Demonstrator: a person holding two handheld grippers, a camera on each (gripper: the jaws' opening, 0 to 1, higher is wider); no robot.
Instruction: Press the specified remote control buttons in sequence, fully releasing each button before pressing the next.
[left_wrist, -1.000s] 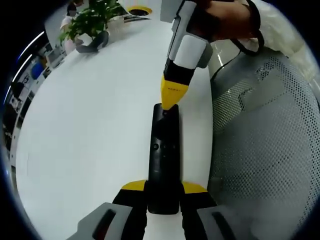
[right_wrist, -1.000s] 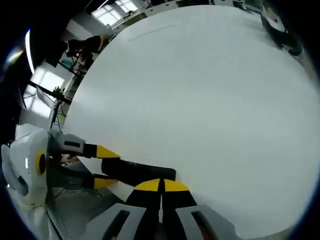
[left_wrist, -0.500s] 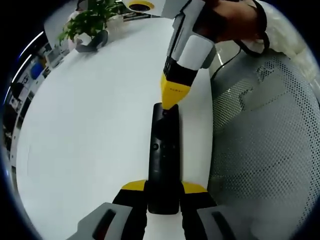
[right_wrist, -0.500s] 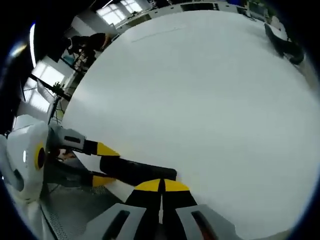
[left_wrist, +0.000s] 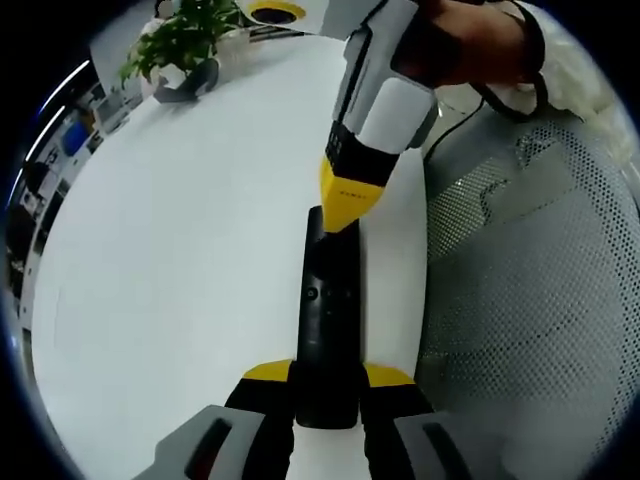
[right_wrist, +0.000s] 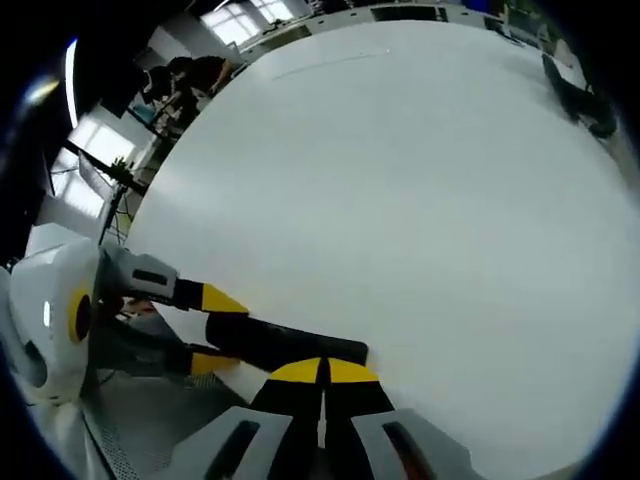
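Left gripper view: a black remote (left_wrist: 328, 320) lies on the white table (left_wrist: 180, 250), close to the table's right edge, with a grey mesh chair (left_wrist: 530, 300) just past that edge. To the remote's left the tabletop runs wide and bare up to a potted plant (left_wrist: 185, 40) at the far end. The left gripper (left_wrist: 328, 385) clamps the remote's near end between its yellow-tipped jaws. The right gripper (left_wrist: 345, 205) comes down from above, held by a hand (left_wrist: 465, 45), its jaws pressed together into one yellow point that touches the remote's far end.

Right gripper view: the right gripper (right_wrist: 322, 375) has its tips closed with no gap, sitting on the remote (right_wrist: 285, 345). The left gripper (right_wrist: 205, 330) enters from the left, its jaws around the remote near the table (right_wrist: 400, 200) edge. Open white surface stretches ahead.
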